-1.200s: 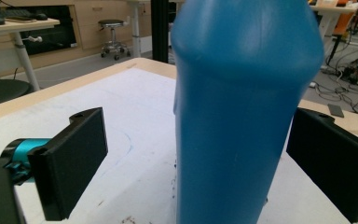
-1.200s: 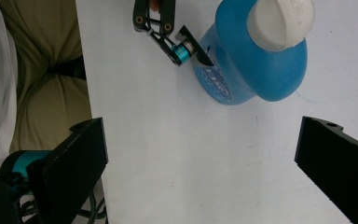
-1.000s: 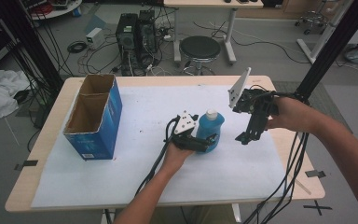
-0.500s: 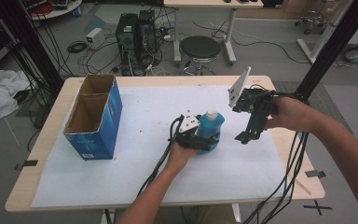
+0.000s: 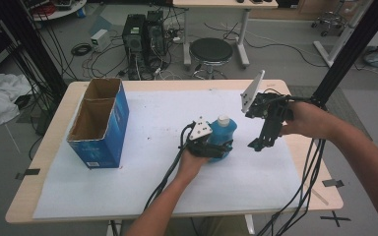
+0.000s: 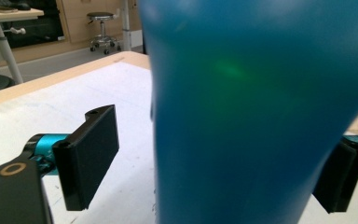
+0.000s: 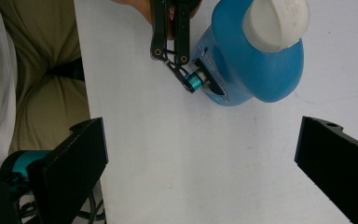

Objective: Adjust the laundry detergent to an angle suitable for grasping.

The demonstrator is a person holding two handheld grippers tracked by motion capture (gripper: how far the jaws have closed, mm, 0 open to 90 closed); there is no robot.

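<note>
At the centre of the high view, the left hand-held gripper [image 5: 215,146] is closing around the blue bottle [image 5: 223,132], which is standing upright on the counter [image 5: 142,118]. Its jaws have just been narrowing with the bottle between them. In the left gripper view one jaw is standing clear of the bottle's side, so the pads are probably not yet pressing. The right hand-held gripper [image 5: 261,143] is hanging released at centre right, empty. For a sound grip, keep the bottle centred, squeeze the lower body evenly, and avoid tipping it.
</note>
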